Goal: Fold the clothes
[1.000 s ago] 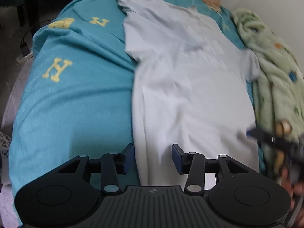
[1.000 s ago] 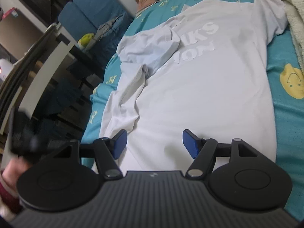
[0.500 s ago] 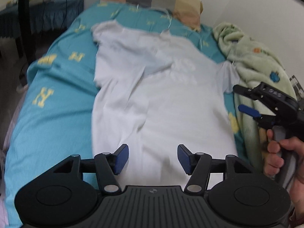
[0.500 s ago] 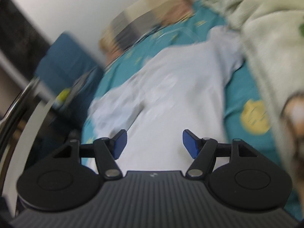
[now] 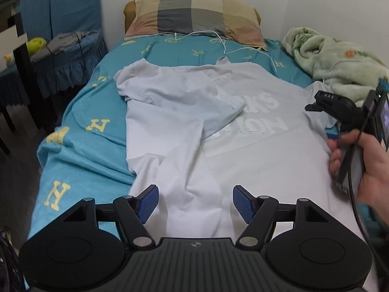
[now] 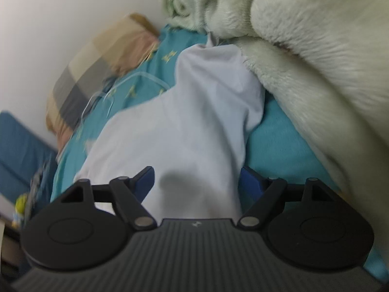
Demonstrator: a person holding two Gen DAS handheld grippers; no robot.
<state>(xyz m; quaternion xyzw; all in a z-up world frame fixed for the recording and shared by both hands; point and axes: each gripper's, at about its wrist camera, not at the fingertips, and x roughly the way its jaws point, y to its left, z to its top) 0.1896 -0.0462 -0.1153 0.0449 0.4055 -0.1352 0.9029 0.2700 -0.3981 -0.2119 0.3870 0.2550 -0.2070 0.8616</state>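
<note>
Our left fingers (image 5: 195,202) are spreading with nothing pinched, poised over the near hem of the white shirt (image 5: 218,150). Our right fingers (image 6: 197,178) are spreading too, bare cloth between them, at the right sleeve (image 6: 218,92) beside the green blanket (image 6: 316,60). The shirt lies lengthwise on the bed (image 5: 80,146), collar far, left sleeve already folded inward. We judge the right hand (image 5: 369,168) nearer the unfolded sleeve.

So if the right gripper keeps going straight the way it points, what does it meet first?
Most likely the white T-shirt, near its right sleeve: the right gripper has its opening jaws straddling that cloth, with nothing pinched. Depth is blurry.
</note>
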